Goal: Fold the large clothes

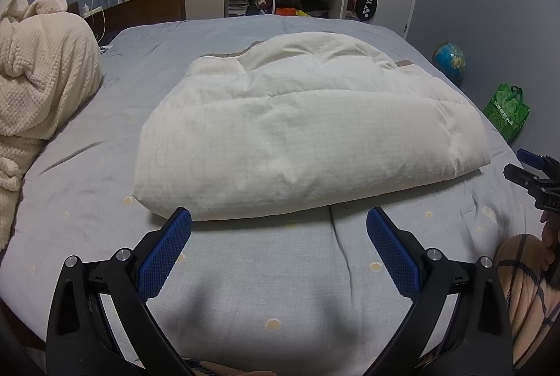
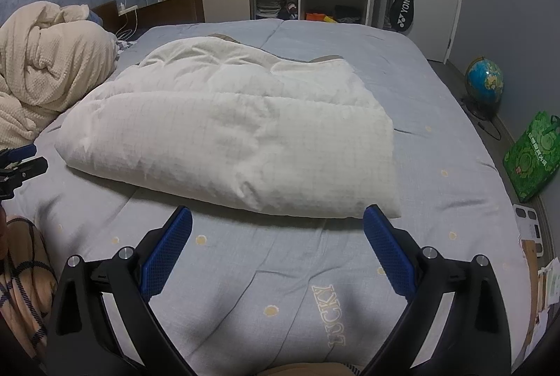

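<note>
Blanket first: a cream waffle-knit blanket (image 1: 42,68) sits heaped at the left edge of the bed (image 1: 87,166). Centre stage, the white quilted garment (image 1: 297,138) lies folded into a thick bundle on the grey sheet, tan trim peeking out along its far edge. Left hand-held gripper (image 1: 279,222) hovers just short of the bundle's near edge, blue pads spread wide, holding nothing. Right hand-held gripper (image 2: 277,218) sits the same way, jaws apart and empty, near the bundle's right corner. Off to the right, a globe (image 2: 484,85) and a green bag (image 2: 532,159) stand on the floor.
</note>
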{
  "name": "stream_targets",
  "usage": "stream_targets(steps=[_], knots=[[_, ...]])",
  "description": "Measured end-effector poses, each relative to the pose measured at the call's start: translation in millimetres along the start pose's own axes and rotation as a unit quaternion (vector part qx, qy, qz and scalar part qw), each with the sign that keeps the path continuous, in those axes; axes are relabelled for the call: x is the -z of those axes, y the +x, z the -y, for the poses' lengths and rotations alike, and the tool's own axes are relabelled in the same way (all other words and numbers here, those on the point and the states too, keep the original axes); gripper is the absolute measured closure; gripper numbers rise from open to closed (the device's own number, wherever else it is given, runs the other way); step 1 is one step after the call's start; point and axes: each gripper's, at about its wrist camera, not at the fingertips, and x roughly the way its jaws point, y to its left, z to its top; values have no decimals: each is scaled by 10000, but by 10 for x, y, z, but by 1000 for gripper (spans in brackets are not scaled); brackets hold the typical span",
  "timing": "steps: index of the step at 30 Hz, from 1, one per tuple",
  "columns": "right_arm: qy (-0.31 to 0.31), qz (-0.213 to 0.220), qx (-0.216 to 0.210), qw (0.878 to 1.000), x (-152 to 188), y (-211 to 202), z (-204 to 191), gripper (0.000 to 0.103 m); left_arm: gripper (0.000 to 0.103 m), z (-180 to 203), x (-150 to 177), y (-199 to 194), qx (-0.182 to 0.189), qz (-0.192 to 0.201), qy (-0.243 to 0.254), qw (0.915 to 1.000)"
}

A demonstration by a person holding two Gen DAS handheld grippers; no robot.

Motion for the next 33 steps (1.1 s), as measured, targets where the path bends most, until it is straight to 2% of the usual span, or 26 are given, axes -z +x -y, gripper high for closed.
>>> stream_targets(steps=[33], knots=[[-56,-4,8,10000,-3,5,0,10,7,-7,-10,-6,9,15,-3,10000]])
